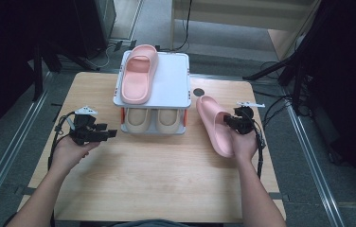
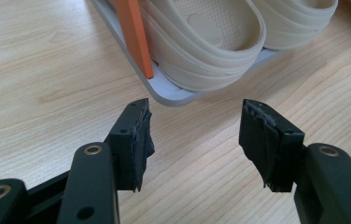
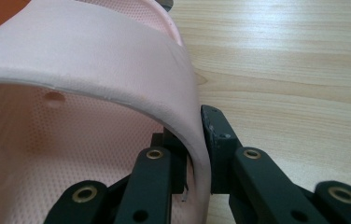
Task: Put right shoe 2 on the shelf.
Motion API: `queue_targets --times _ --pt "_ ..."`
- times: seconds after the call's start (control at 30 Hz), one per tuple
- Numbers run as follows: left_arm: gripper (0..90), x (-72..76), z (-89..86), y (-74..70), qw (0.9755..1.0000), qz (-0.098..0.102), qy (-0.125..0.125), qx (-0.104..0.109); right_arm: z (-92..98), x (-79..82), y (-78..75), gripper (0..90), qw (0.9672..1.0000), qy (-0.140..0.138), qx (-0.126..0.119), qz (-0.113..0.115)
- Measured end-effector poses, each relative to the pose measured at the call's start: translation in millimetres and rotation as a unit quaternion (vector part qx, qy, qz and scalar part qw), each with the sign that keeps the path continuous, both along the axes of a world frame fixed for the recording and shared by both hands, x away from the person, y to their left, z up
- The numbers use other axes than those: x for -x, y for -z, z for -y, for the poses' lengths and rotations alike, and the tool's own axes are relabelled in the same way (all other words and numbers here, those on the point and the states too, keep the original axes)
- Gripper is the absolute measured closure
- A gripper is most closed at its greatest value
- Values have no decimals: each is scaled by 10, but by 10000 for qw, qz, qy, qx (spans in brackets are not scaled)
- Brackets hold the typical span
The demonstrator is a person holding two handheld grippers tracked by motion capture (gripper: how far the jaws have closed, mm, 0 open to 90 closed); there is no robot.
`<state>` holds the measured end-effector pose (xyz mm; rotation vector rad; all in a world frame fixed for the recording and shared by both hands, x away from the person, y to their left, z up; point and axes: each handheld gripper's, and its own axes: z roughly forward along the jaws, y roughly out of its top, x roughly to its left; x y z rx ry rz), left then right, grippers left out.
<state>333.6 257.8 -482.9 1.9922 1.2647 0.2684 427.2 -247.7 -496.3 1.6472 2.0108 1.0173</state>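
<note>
I'm pinching the pink slipper's (image 3: pixel 94 70) strap with my right tongs (image 3: pixel 197 154) — holding tight, lifting toward the rack (image 1: pixel 166 80); left tongs (image 2: pixel 194 140) are waiting open.

A lab-like recording space: a wooden table (image 1: pixel 157 184) ringed by dark stands (image 1: pixel 289 66), floor cables (image 1: pixel 273 106) and metal rails (image 1: pixel 5 156).

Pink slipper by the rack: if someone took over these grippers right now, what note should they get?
Right gripper: shut on the strap edge of the loose pink slipper, which lies on the table right of the rack.
Left gripper: open, holding nothing, pointing at the rack's lower shelf.
Done: other pink slipper lies on the top shelf; beige pair sits on the lower shelf.
Left: probably lift the held slipper onto the free space beside its mate.
</note>
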Motion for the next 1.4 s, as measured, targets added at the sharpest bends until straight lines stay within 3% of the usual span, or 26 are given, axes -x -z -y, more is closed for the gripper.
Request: queue_targets --times 0.1,0.27,0.5,0.97,1.2,1.4 --pt "435 2 4 3 10000 -38 31 -1 9 1 -15 822 9999 -60 -62 -99" --pt "434 2 2 0 10000 -61 46 59 -16 -10 -72 822 9989 -213 337 -234" --pt "434 17 -15 -11 9999 -41 40 134 18 -90 -257 821 9973 -310 519 -427" --pt "434 22 -23 -17 9998 -79 83 167 -111 -358 -1124 819 9967 -480 645 -124" --pt "433 21 -24 -14 9998 -98 100 162 -202 -485 -1423 818 9970 -504 574 -80" --pt "434 17 -11 -8 9998 -88 96 149 -361 -572 -1601 815 9962 -560 672 -16"
